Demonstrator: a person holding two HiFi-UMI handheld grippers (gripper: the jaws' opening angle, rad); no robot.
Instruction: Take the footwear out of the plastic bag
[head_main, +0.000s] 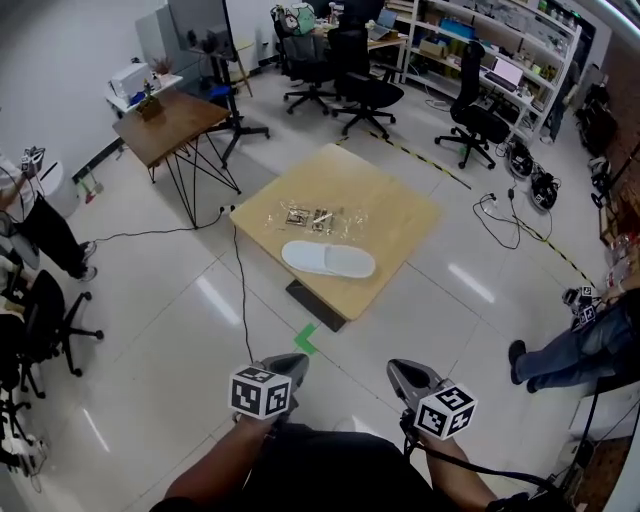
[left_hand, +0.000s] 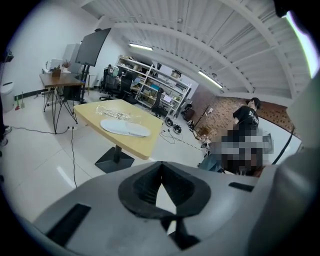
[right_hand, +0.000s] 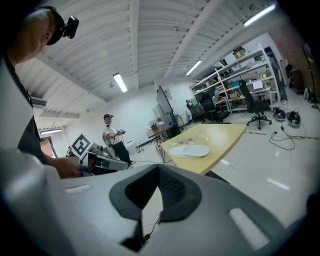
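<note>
A white slipper (head_main: 328, 259) lies on the light wooden table (head_main: 405, 215), outside the bag. Just behind it lies a flat, clear plastic bag (head_main: 312, 217). Both grippers hang low in the head view, close to the person's body and well short of the table. My left gripper (head_main: 290, 363) is shut with nothing in it. The right gripper (head_main: 405, 371) is also shut and empty. The left gripper view looks past its own closed gripper (left_hand: 161, 172) to the slipper (left_hand: 125, 127) and bag (left_hand: 115, 112) far off. The right gripper view shows its own gripper (right_hand: 159, 175) with the slipper (right_hand: 190, 150) in the distance.
A black cable (head_main: 242, 290) runs over the floor to the table's base, near a green tape mark (head_main: 305, 338). A brown side table (head_main: 170, 125) stands back left and office chairs (head_main: 360, 85) behind. People stand at the left (head_main: 40, 225) and right (head_main: 570, 350) edges.
</note>
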